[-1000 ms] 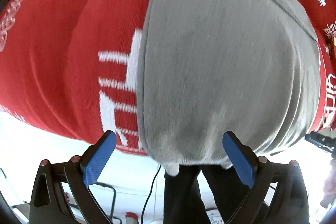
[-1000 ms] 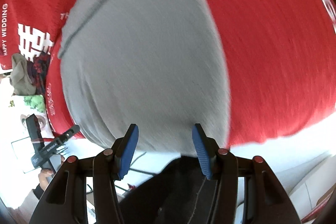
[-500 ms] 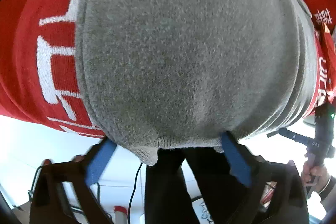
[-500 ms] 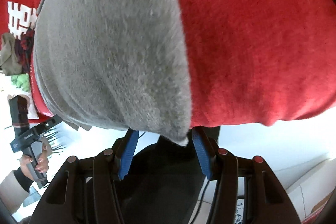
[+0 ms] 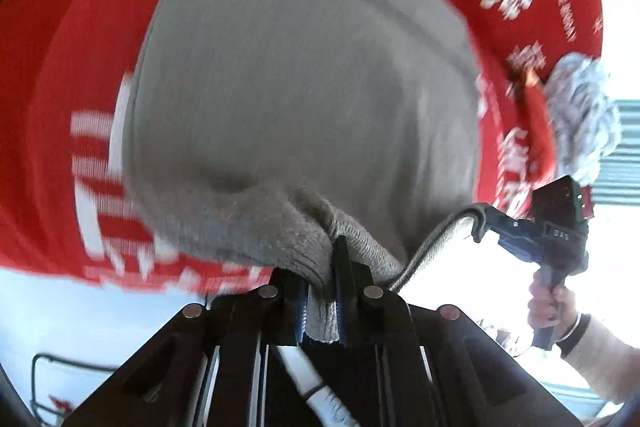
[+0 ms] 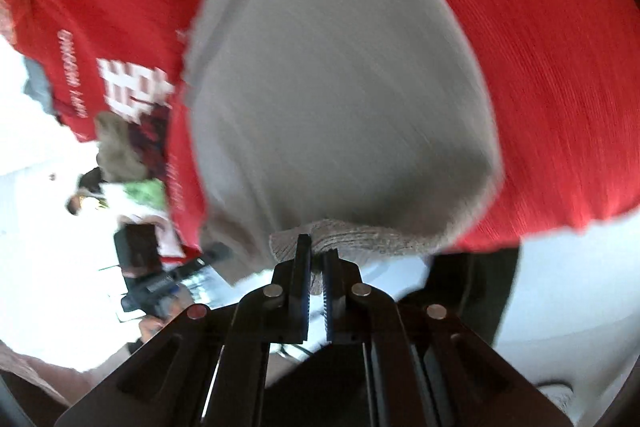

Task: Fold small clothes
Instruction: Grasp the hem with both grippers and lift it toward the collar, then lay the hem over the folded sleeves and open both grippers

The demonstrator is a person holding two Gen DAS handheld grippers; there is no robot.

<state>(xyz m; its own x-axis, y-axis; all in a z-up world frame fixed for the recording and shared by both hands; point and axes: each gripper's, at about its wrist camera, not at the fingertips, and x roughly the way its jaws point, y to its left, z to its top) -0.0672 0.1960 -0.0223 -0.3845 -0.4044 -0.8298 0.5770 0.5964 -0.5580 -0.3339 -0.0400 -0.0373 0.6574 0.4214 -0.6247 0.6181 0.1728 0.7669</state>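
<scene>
Blue-padded jaws of left hand-held gripper (image 5: pixel 322 291) closing, pinching ribbed hem of grey knit garment (image 5: pixel 304 95). Right hand-held gripper (image 6: pixel 316 267) clamped tight on same hem at its other corner. Garment spread flat over red cloth (image 5: pixel 68 75) with white lettering, covering worktop, near edge lifted off it. Beyond cloth's edge, small pile of other clothes (image 6: pixel 120 147). Person's hand (image 5: pixel 550 305) gripping right handle.

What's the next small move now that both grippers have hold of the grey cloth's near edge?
Probably lift both together and carry the hem forward. The left gripper and right gripper each pinch the grey cloth, which lies flat on the red cover.
</scene>
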